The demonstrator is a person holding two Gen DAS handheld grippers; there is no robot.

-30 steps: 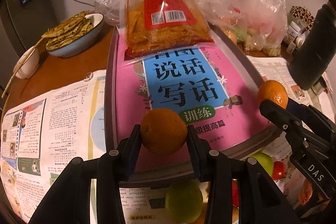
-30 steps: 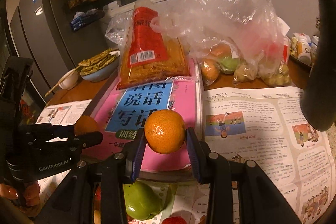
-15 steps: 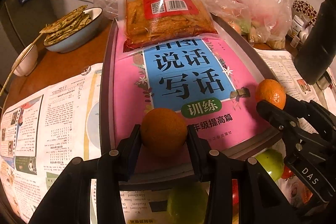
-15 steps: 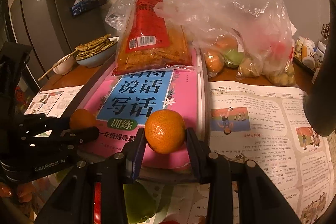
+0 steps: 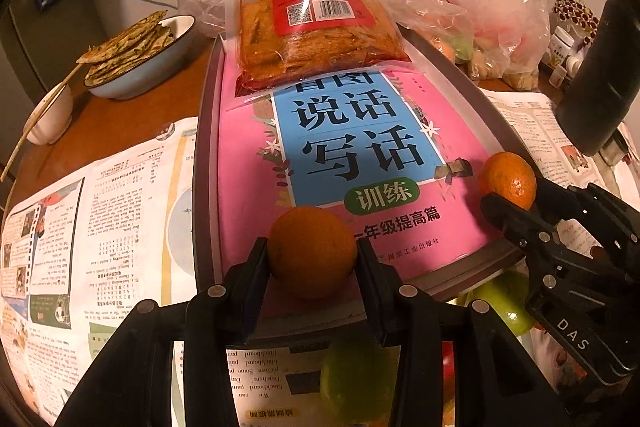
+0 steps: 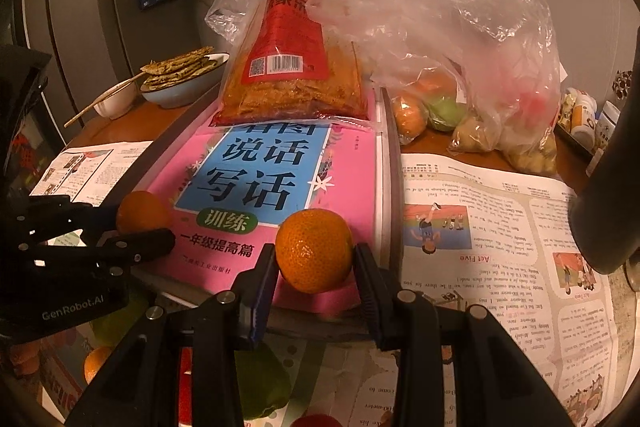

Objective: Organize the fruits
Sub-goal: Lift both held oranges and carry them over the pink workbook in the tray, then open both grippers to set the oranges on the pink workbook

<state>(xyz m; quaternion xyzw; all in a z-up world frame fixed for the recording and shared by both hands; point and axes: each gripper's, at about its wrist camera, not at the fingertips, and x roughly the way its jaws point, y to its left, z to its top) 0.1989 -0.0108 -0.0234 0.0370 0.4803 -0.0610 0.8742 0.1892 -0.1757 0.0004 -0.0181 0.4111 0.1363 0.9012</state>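
Overhead, so to speak, both cameras look down on a brown wooden table (image 5: 120,115) partly covered with newspaper (image 5: 104,227), in a dim room with a dark refrigerator (image 6: 80,27) on the far left. A grey tray (image 5: 204,155) in the middle carries a pink workbook (image 5: 248,187), and a red-labelled snack bag (image 5: 308,27) lies across the book's far end. Far left of the tray sit a blue bowl of flatbreads (image 5: 140,67) and a small white bowl (image 5: 52,115) with chopsticks. Far right, a clear plastic bag (image 6: 460,67) holds more fruit.

Both task fruits are round, so no long axis or heading can be told. The left tongs (image 5: 312,259) pinch a dull orange (image 5: 312,251) between their two black fingers, over the near left part of the book; whether the fruit touches the cover I cannot tell. The right tongs (image 6: 316,259) grip a brighter, dimpled orange (image 6: 314,251) the same way, above the book's near right corner beside the tray's right rim. Each pair is only narrowly spread, its pads pressed against the sides of its fruit.

On the newspaper just nearer than the tray lie a green apple (image 5: 356,379) and, to its right, another green apple (image 5: 504,303).
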